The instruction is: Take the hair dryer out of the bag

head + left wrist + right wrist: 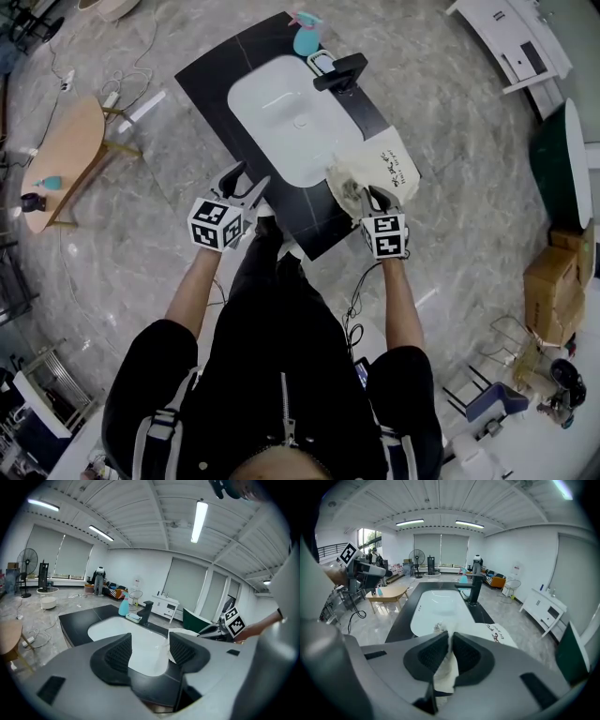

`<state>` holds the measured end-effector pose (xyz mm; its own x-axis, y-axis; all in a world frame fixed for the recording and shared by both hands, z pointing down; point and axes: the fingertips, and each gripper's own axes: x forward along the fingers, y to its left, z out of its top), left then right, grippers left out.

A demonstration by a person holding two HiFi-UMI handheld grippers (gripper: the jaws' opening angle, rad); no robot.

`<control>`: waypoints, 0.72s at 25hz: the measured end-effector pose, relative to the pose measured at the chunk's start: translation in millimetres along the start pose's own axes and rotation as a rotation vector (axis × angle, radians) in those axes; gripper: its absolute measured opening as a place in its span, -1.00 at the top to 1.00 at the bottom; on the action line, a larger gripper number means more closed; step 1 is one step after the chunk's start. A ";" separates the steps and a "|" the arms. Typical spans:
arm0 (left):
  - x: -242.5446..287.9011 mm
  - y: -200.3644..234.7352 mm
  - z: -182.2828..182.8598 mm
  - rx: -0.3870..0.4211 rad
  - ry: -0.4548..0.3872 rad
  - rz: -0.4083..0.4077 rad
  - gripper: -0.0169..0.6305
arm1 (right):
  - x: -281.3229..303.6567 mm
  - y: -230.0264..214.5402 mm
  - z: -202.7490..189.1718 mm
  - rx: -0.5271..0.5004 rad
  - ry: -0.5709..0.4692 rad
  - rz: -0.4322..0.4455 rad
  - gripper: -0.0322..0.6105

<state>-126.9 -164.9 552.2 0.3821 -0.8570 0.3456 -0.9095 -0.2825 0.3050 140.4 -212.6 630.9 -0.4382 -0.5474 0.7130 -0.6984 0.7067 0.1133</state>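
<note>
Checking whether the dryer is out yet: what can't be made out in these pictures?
Hair dryer: seen in no view; the cloth bag would cover anything inside.
Bag's mouth: in the head view the right claw covers it; in the right gripper view its jaws, shut on the cloth, block it.
Print on the bag: too small in the head view, partly cut off by the claw's body in the right gripper view.

Cream bag (380, 167), apparently cloth, black lettering — lying beside the white basin (291, 117), near edge bunched upward
</note>
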 end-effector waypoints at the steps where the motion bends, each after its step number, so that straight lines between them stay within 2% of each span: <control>1: 1.9 0.2 -1.2 -0.007 0.003 -0.004 0.15 | -0.6 -0.4 -0.2 0.001 -0.001 0.001 0.75; 4: 9.1 -0.3 -7.8 -0.046 0.021 -0.030 0.15 | -3.3 -0.2 0.5 0.002 -0.002 0.002 0.75; 12: 35.5 -5.9 -25.6 -0.303 0.047 -0.149 0.15 | -7.5 0.1 2.9 -0.003 -0.005 0.005 0.75; 18: 54.3 -24.9 -36.6 -0.345 0.069 -0.235 0.15 | -10.8 2.0 1.8 0.006 -0.005 0.015 0.75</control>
<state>-77.5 -188.6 595.8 0.5936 -0.7521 0.2863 -0.6927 -0.2963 0.6576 142.7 -206.1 622.2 -0.4516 -0.5388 0.7112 -0.6952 0.7121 0.0980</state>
